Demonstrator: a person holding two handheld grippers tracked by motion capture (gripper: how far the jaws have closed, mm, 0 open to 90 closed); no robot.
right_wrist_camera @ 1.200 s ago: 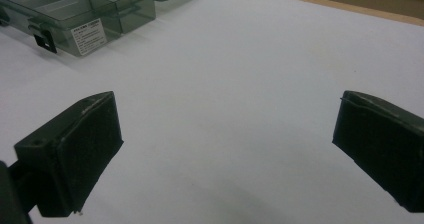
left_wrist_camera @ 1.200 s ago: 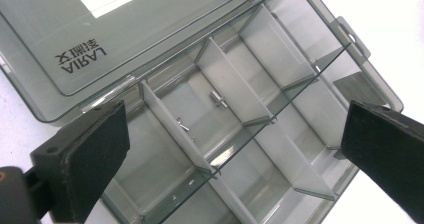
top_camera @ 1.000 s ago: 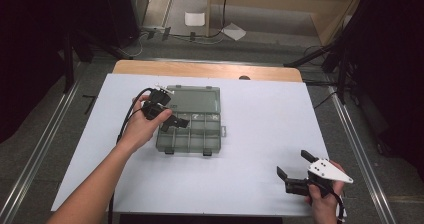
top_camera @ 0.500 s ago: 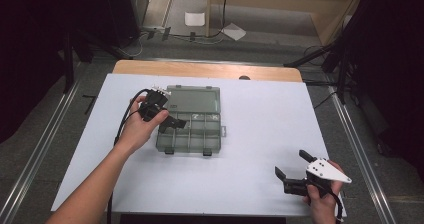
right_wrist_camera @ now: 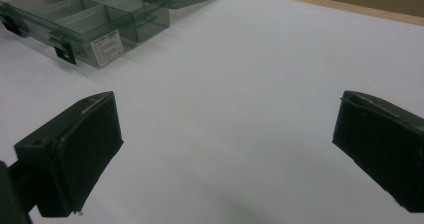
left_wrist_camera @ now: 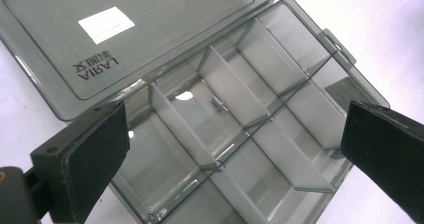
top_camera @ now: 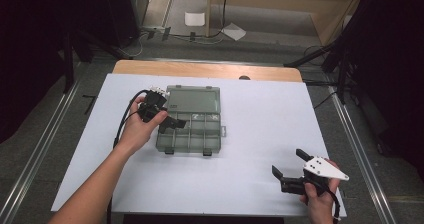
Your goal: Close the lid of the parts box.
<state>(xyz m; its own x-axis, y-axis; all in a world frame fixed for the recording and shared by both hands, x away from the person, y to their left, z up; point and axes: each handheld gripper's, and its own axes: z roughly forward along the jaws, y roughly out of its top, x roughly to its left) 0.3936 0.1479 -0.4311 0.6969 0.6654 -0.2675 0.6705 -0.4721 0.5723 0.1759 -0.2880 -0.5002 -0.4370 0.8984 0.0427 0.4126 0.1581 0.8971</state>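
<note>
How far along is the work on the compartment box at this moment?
Done: the smoky compartment box lies open, its lid flat behind the tray. In hand: the left gripper, jaws wide apart, hovers over the divided compartments, holding nothing. The right gripper waits open, off near the table's front right corner. Left: whatever handling of the box follows.

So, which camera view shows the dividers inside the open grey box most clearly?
The left gripper view: the dividers of the box appear close, from above. The high view shows them small; the right gripper view shows them far, from the side.
</note>
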